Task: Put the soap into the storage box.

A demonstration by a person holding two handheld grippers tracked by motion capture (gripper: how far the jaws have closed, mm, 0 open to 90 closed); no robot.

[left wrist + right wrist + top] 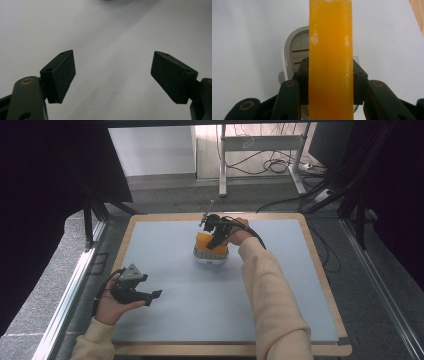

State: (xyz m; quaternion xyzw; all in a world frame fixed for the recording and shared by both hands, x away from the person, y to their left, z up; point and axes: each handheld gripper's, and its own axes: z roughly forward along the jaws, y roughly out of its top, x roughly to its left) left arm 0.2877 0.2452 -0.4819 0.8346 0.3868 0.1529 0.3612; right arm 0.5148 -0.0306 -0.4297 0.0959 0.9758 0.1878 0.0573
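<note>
An orange bar of soap (330, 60) stands on edge between the black jaws of my right gripper (330, 86), which is shut on it. Right under it lies a white soap dish (294, 50) with a slotted grey inside. From above, the orange soap (204, 240) hangs just over the white dish (210, 257) near the middle back of the mat, with my right gripper (215, 240) pointing down at it. My left gripper (152, 297) rests at the front left, held low. Its black pads (62, 75) stand wide apart over bare mat, open with nothing between them.
A pale blue mat (200, 295) covers the wooden table (330, 350). Black frame posts (90, 225) stand at the left and right sides. Beyond the far edge there are a desk frame (222, 165) and loose cables (272, 165) on the floor.
</note>
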